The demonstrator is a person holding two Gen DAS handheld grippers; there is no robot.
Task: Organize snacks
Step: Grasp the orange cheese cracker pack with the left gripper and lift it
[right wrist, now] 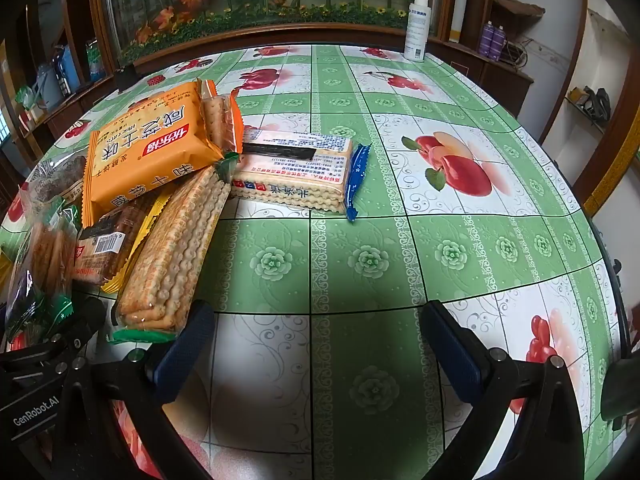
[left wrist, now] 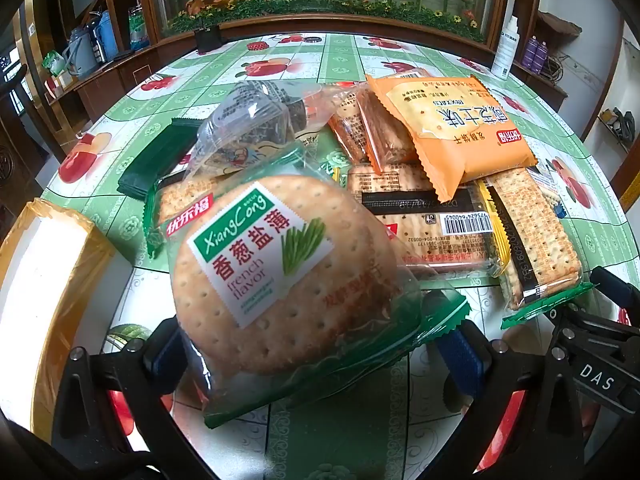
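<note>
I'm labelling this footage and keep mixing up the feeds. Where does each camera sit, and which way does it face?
Left wrist: on the left gripper, angled down at the table; round cracker pack fills the space between its open fingers; white box at left.
Right wrist: on the right gripper, angled down at bare tablecloth; open fingers show, the pile at left.
Shared: orange pack, white bottle.

Round cracker pack betw. wide-open left hand-held gripper pads, w/ snack pile behind
</note>
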